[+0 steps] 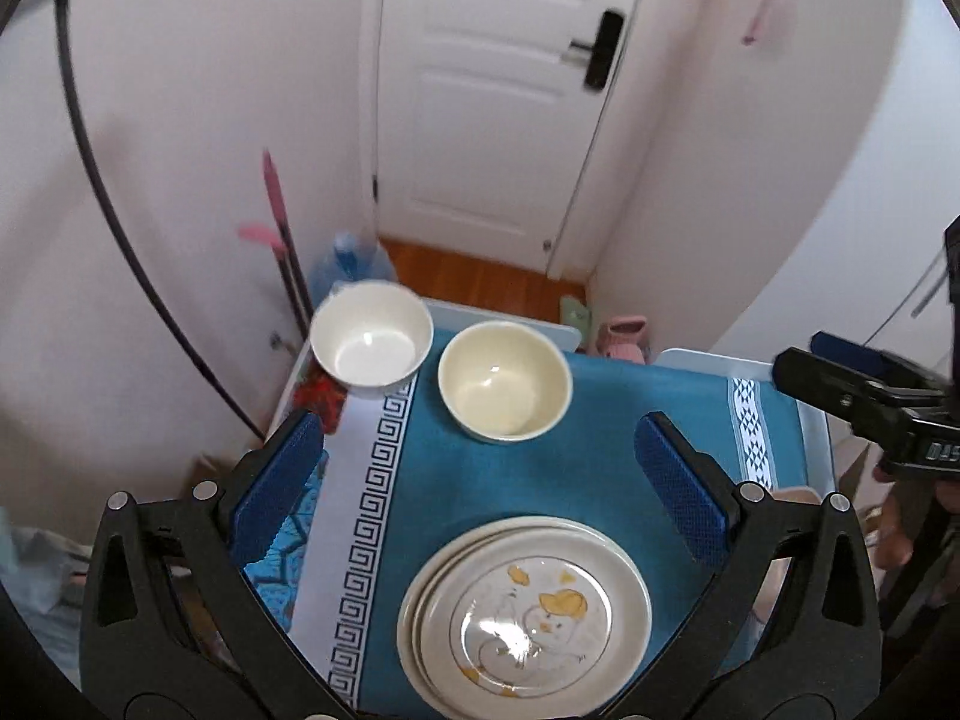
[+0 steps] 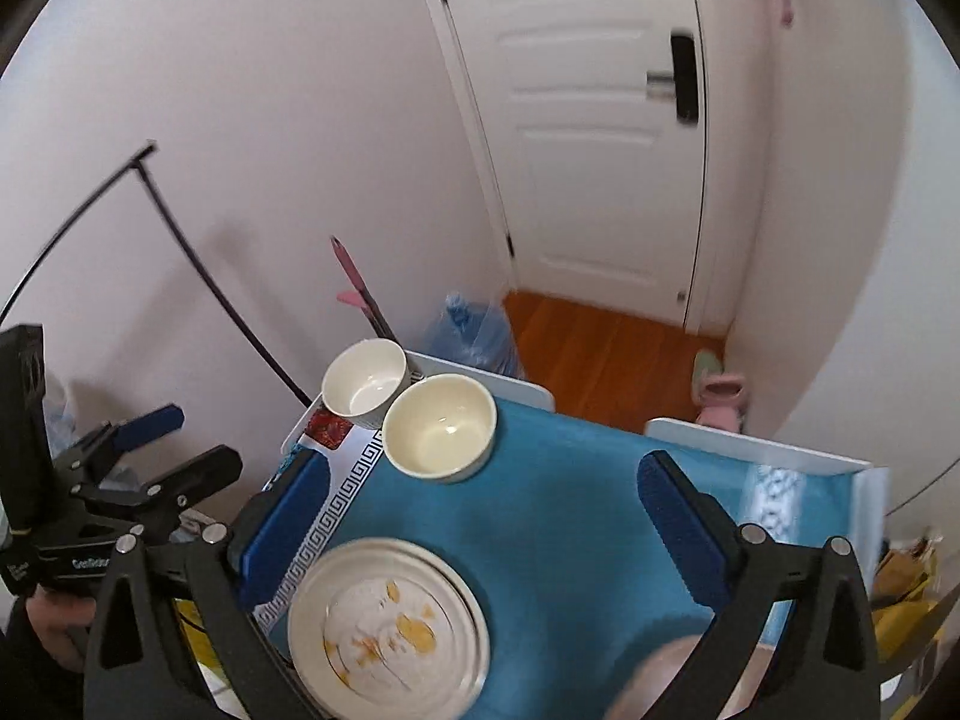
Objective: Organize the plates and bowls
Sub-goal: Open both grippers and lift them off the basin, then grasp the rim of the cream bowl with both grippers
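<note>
Cream bowl (image 1: 504, 381) ahead between left fingers (image 1: 684, 489) | stacked plates (image 1: 524, 615) nearer

Tabletop (image 1: 816, 426) as I see it from both tools: white raised rim, covered by a blue cloth (image 1: 570, 450) with a white key-pattern band along its left side; on the cloth, far left, a white bowl (image 1: 372, 336); just beside it a cream bowl (image 1: 505, 381); nearer me, a stack of patterned plates (image 1: 525, 612).

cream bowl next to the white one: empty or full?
Empty. The cream bowl sits upright on the blue tablecloth; its bare glazed bottom shows in both wrist views.
</note>
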Demonstrator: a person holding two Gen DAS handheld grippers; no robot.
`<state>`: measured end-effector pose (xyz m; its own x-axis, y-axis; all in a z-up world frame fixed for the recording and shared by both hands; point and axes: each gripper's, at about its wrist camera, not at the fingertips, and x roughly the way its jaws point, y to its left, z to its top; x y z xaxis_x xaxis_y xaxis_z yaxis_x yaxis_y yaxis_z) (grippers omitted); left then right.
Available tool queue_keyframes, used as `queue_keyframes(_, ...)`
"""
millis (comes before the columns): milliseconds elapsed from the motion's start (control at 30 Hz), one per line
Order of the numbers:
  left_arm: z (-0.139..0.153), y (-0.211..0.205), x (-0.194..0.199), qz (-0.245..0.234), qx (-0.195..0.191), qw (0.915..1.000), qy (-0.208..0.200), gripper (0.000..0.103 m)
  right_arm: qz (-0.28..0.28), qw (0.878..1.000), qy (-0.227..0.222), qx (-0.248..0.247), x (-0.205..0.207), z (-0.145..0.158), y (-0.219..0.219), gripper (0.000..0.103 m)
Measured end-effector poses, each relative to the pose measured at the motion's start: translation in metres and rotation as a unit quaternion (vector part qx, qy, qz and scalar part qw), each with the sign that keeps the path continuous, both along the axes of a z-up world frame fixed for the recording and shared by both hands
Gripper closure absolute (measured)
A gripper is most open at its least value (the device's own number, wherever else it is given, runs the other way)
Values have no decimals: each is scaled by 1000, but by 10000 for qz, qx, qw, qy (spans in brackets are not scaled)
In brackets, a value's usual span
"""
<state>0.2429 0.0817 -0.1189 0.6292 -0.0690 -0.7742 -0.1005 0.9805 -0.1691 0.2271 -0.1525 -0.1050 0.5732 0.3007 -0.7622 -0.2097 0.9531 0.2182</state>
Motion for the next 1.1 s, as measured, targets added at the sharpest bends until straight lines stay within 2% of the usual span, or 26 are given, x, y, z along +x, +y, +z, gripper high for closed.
queue_keyframes(133, -48, 35, 43, 117, -320, 9968, 718, 13, -78, 9982, 602, 4, 51, -39, 15, 1)
queue_keyframes(167, -58, 39, 50, 126, -418, 9954, 851, 19, -98, 9971, 759, -7, 61, -50, 19, 2)
queue_keyframes(267, -96, 46, 74, 56, -720, 9896, 1245, 34, -146, 9917, 1276, -85, 87, -90, 30, 18)
queue_keyframes(333, -119, 47, 89, -42, -807, 9864, 1433, 41, -171, 9868, 1611, -45, 98, -118, 36, 33)
queue_keyframes(400, -134, 45, 98, -134, -884, 9836, 1564, 53, -198, 9835, 1801, -9, 105, -137, 40, 40)
queue_keyframes(467, -147, 41, 106, -274, -962, 9805, 1692, 54, -227, 9803, 1960, 17, 109, -153, 43, 46)
queue_keyframes(533, -155, 37, 111, -384, -961, 9793, 1741, 56, -295, 9778, 2072, 68, 112, -164, 43, 53)
queue_keyframes(600, -163, 32, 117, -481, -991, 9775, 1798, 68, -336, 9763, 2134, 104, 113, -170, 43, 59)
queue_keyframes(733, -175, 28, 129, -608, -1057, 9748, 1869, 83, -311, 9747, 2211, 95, 117, -177, 46, 73)
queue_keyframes(833, -175, 22, 133, -686, -872, 9770, 1823, 84, -277, 9741, 2232, 232, 118, -180, 47, 86)
queue_keyframes(1100, -167, 20, 127, -785, -652, 9809, 1655, 85, -303, 9762, 2146, 111, 117, -176, 51, 88)
